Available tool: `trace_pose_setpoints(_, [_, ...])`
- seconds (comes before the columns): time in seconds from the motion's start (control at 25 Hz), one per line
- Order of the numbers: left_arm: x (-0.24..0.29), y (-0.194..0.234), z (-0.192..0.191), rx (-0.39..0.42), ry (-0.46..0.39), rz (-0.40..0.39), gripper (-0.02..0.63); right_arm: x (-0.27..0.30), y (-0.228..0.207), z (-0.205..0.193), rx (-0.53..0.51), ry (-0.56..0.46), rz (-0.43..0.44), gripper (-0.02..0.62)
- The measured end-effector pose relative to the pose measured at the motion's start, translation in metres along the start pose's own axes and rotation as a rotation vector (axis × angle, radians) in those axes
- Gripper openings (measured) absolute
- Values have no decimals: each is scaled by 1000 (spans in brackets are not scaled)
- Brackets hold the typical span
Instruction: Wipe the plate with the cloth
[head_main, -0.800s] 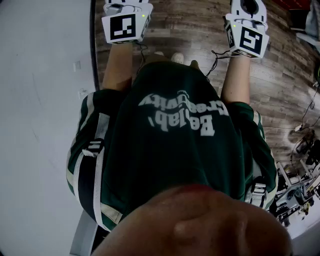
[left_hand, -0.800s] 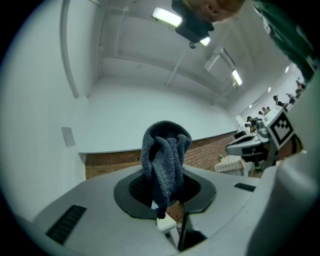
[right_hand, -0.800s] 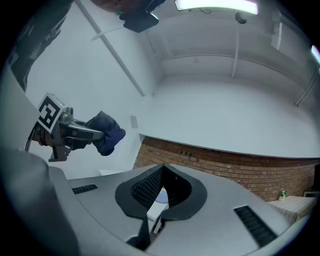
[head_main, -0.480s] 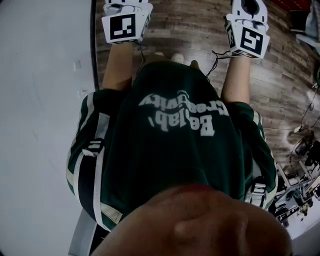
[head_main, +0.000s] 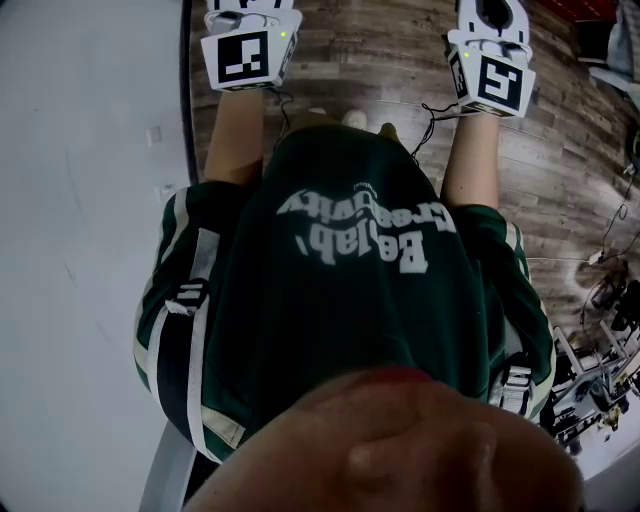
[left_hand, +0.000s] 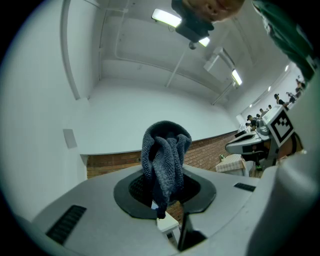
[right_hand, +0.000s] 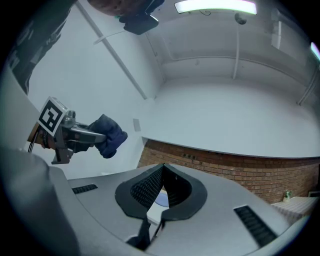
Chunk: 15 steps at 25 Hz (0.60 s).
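Observation:
A blue-grey cloth (left_hand: 165, 155) hangs bunched from my left gripper (left_hand: 163, 167), whose jaws are shut on it. From the right gripper view the same cloth (right_hand: 111, 136) sticks out of the left gripper (right_hand: 80, 133), held up in the air to the left. My right gripper (right_hand: 162, 175) has its jaws pressed together with nothing between them. In the head view only the two marker cubes show, the left one (head_main: 240, 57) and the right one (head_main: 490, 78), both at the top edge, held out in front of the person. No plate shows in any view.
The person's dark green shirt (head_main: 350, 290) fills the head view above a wooden floor (head_main: 560, 170). A white wall (head_main: 80, 250) runs along the left. A brick band (right_hand: 240, 172) lies low on the far wall. Cluttered equipment (head_main: 600, 370) stands at the right.

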<state>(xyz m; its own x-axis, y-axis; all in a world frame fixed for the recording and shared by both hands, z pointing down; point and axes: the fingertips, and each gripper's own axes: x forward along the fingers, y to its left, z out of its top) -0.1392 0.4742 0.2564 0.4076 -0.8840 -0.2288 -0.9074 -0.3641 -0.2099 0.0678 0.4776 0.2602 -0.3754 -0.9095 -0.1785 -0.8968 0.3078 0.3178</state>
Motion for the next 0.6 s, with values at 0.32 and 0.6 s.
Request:
trace_pose_setpoints(0.32, [0,-1,3,15,-2,0,69,-3,0,-3,1,7,4,-3])
trace_pose_setpoints(0.6, [-4,-5,2,17,6,1,69,-8,-1,-2,-2,5,7,-3])
